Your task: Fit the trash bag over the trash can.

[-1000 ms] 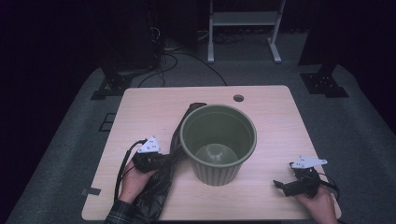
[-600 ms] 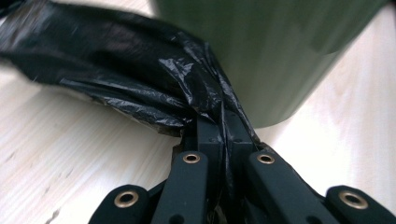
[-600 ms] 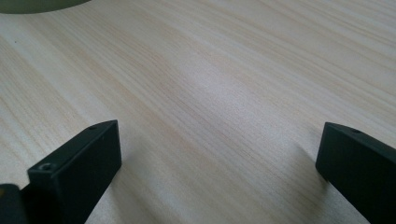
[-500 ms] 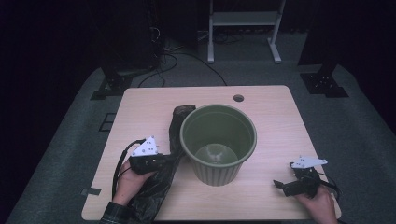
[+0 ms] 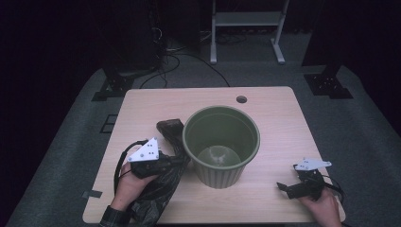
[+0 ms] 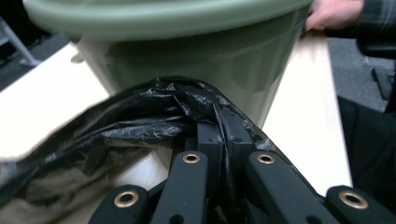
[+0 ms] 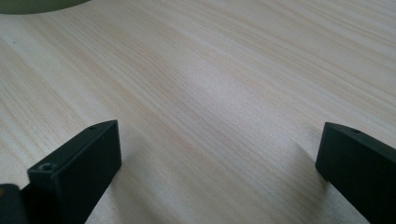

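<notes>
Near the tabletop's front left corner, your left gripper (image 5: 176, 160) has its jaws clamped on the black plastic bag (image 5: 158, 189), which drapes over the front edge, touching the green pot (image 5: 221, 142) at mid-table. By the front right corner, your right gripper (image 5: 283, 187) rests wide, holding nothing.

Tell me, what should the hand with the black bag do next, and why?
Probably lift the black bag higher and carry it toward the rim of the green bin. The left gripper has its jaws shut on the plastic right beside the bin, but most of the bag hangs below the rim. The right gripper sits open on the table.
</notes>
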`<act>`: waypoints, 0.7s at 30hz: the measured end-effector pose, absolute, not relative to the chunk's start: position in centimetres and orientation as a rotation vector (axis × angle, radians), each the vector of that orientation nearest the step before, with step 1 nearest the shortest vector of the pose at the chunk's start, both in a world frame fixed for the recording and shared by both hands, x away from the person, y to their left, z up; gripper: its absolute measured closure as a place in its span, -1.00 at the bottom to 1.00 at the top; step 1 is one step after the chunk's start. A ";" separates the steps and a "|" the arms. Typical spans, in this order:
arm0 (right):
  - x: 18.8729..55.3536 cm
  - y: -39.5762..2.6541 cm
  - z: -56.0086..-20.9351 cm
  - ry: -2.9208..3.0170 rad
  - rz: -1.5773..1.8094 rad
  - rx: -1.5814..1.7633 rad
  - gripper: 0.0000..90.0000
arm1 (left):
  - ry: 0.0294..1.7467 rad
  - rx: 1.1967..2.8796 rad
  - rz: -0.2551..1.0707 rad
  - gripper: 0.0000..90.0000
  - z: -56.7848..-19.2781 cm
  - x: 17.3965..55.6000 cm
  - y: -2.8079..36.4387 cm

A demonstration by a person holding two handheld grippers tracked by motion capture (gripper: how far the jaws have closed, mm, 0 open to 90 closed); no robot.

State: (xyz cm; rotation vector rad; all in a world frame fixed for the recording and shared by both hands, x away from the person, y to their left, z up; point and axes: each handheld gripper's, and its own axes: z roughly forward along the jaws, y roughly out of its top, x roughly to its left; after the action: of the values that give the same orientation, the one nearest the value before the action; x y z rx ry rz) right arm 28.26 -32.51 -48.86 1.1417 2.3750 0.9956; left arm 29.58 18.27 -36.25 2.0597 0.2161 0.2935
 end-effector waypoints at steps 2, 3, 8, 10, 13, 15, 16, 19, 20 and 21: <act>28.3 -32.5 -48.9 2.375 0.996 1.142 -1.00 | 0.200 2.039 0.282 0.95 -35.7 29.4 18.3; 28.3 -32.5 -48.9 2.375 0.996 1.141 -1.00 | 0.191 2.034 0.279 0.95 -35.5 29.3 18.3; 28.3 -32.5 -48.9 2.375 0.996 1.142 -1.00 | 0.165 1.980 0.252 0.95 -34.5 29.1 18.4; 28.3 -32.5 -48.9 2.375 0.995 1.142 -1.00 | 0.156 1.969 0.251 0.95 -34.1 29.2 18.3; 28.3 -32.5 -48.9 2.375 0.996 1.141 -1.00 | 0.139 1.957 0.248 0.95 -33.6 29.4 18.1; 28.3 -32.5 -48.9 2.375 0.996 1.142 -1.00 | 0.129 1.955 0.252 0.95 -33.3 29.4 18.0; 28.3 -32.5 -48.9 2.375 0.995 1.142 -1.00 | 0.124 1.955 0.252 0.95 -33.1 29.3 17.9; 28.3 -32.5 -48.9 2.374 0.996 1.142 -1.00 | 0.108 1.944 0.261 0.95 -32.5 29.1 17.9; 28.3 -32.5 -48.9 2.374 0.996 1.142 -1.00 | 0.105 1.938 0.264 0.95 -32.3 29.1 17.9; 28.3 -32.5 -48.9 2.374 0.996 1.142 -1.00 | 0.102 1.929 0.263 0.95 -32.2 29.0 18.0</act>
State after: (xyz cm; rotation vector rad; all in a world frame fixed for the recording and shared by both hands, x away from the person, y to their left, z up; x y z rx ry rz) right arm 28.26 -32.51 -48.86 1.1421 2.3740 0.9961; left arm 29.04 17.99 -32.16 1.9289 0.1016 0.2626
